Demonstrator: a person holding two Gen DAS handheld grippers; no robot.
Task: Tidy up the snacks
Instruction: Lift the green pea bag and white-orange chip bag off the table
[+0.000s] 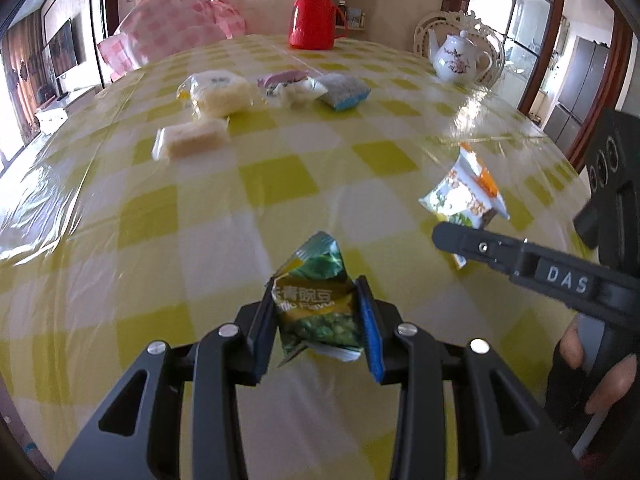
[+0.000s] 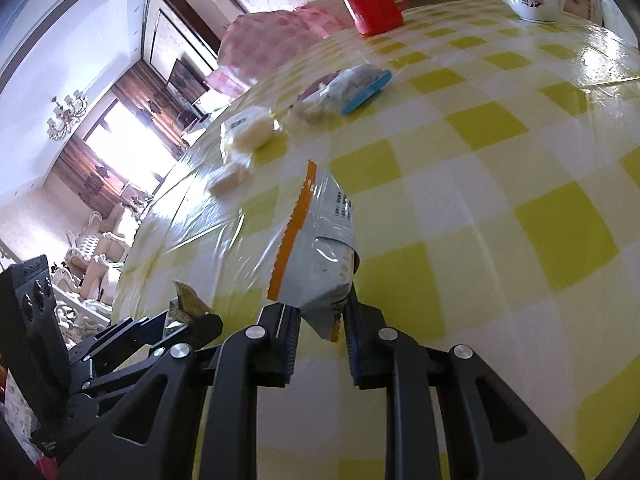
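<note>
The green pea packet (image 1: 318, 308) is sitting pinched between the blue pads of the left gripper (image 1: 318, 320), lifted clear above the checked tablecloth (image 1: 200, 220), and the right gripper (image 2: 320, 344) is clamping the bottom corner of a white-and-orange snack bag (image 2: 320, 256), that one hanging off the cloth too. So both claws are holding a packet each, narrow and tight, side by side near the front of the table. Further back, the rest of the snacks are waiting in a loose cluster: a pale cake in clear wrap (image 1: 218, 92), a smaller pale bar (image 1: 192, 142) just in front of it, a purple-and-white packet (image 1: 288, 86) and a grey-and-blue pouch (image 1: 344, 92) touching beside it. The cloth is glossy yellow-and-white check under clear plastic, catching window glare. At the far edge a red thermos (image 1: 312, 14) is standing upright, a flowered white teapot (image 1: 458, 56) off to the right, and a pink checked food cover (image 1: 172, 32) to the left. The left camera is catching the person's fingers (image 1: 608, 384) on the right handle; the right camera alone is showing a chandelier (image 2: 66, 116), curtains and ornate chairs beyond the table.
</note>
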